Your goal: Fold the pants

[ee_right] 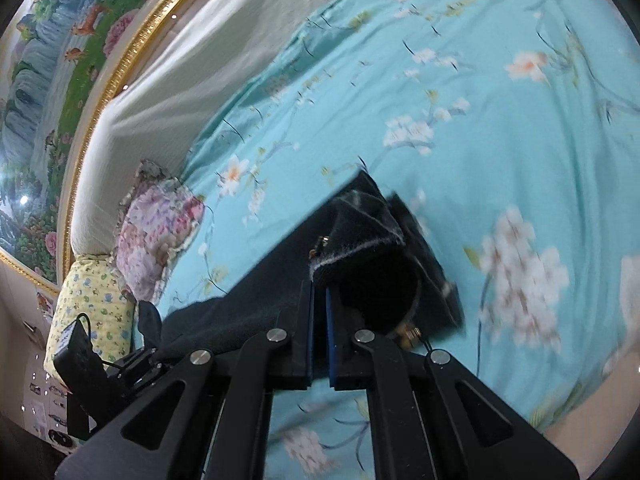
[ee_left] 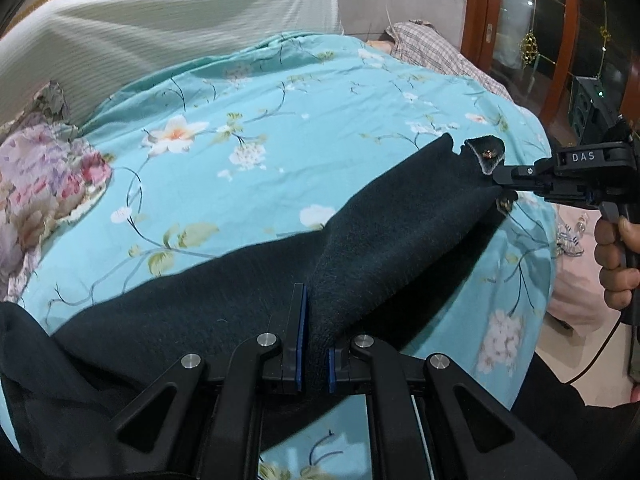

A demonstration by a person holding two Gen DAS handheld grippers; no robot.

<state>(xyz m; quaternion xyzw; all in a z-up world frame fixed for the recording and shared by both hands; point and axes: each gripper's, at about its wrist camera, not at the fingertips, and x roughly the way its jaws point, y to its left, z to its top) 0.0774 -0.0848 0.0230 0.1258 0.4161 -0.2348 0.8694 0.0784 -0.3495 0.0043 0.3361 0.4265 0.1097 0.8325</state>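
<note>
Dark teal-black pants (ee_left: 224,292) lie across a turquoise floral bedspread (ee_left: 280,128). My left gripper (ee_left: 316,320) is shut on a raised fold of the pants near their middle. My right gripper (ee_left: 500,184) shows at the right of the left wrist view, shut on the waistband corner by the button (ee_left: 489,155), held up off the bed. In the right wrist view the right gripper (ee_right: 319,300) pinches that waistband (ee_right: 360,232), and the pants (ee_right: 264,280) run left toward the left gripper's body (ee_right: 132,364).
A white cushion or headboard (ee_left: 168,20) lies behind the bed. A floral pillow (ee_left: 44,184) and a yellow pillow (ee_right: 92,308) sit at the left. A gold-framed painting (ee_right: 60,60) hangs behind. A wooden cabinet (ee_left: 560,40) stands at the right.
</note>
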